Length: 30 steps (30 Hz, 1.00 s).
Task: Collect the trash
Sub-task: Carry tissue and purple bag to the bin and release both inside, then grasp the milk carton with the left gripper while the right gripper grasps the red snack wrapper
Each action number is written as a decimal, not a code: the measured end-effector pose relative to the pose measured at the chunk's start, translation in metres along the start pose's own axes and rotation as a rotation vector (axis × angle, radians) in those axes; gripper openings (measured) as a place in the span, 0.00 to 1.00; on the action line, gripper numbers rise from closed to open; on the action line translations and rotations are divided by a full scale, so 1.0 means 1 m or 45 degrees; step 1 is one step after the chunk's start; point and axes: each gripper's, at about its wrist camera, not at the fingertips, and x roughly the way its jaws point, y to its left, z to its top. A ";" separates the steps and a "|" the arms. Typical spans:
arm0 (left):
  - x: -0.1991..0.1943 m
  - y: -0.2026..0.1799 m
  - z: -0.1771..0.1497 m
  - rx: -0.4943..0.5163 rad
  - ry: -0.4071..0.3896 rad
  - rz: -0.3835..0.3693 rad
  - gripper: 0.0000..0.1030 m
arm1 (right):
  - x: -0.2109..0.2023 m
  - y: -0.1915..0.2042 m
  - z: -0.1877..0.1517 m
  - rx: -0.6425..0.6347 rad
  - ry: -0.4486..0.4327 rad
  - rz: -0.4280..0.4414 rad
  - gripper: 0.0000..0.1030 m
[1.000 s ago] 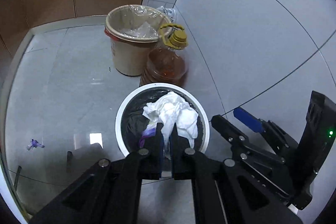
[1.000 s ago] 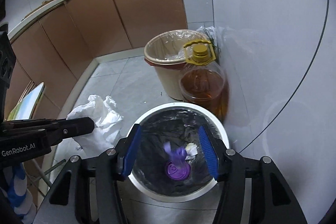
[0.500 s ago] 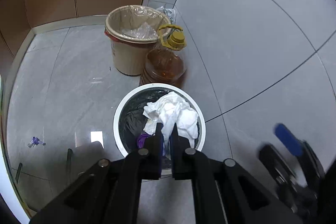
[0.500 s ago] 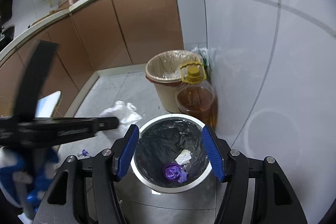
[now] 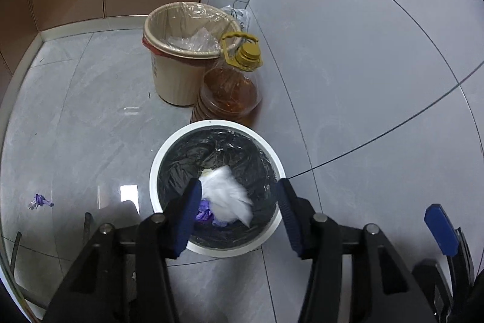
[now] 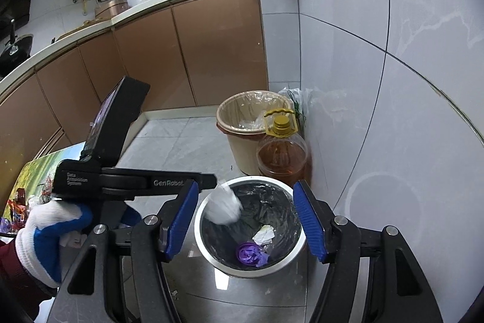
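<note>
A white-rimmed bin (image 5: pixel 181 147) (image 6: pixel 199 235) with a black liner stands on the floor. A crumpled white tissue (image 5: pixel 225 196) (image 6: pixel 223 206), blurred by motion, is falling into it, free of the fingers. Purple trash (image 6: pixel 249 253) and a small white scrap (image 6: pixel 263 233) lie at the bottom. My left gripper (image 5: pixel 237 211) is open above the bin and empty; its body shows in the right wrist view (image 6: pixel 133 179). My right gripper (image 6: pixel 246 220) is open and empty above the bin. A small purple scrap (image 5: pixel 40 201) lies on the floor at the left.
A beige bucket (image 5: pixel 178 80) (image 6: pixel 242 147) with a clear liner and a bottle of amber oil (image 5: pixel 230 93) (image 6: pixel 282 156) stand behind the bin against the tiled wall (image 5: pixel 363 50). Brown cabinets (image 6: pixel 181 56) run along the back and left.
My left gripper opened and let go of the white tissue, which now drops into the bin. My right gripper has drawn back and higher, still open.
</note>
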 end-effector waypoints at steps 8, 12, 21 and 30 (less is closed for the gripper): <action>-0.021 0.003 -0.012 -0.027 -0.074 -0.003 0.48 | -0.006 -0.004 -0.002 0.037 -0.017 0.030 0.62; -0.064 0.008 -0.026 -0.053 -0.204 0.022 0.48 | -0.025 -0.001 -0.001 0.040 -0.050 0.051 0.62; -0.188 0.026 -0.077 -0.039 -0.390 0.074 0.48 | -0.082 0.048 0.007 -0.021 -0.133 0.181 0.62; -0.312 0.080 -0.161 -0.063 -0.580 0.236 0.48 | -0.136 0.136 0.013 -0.132 -0.187 0.397 0.62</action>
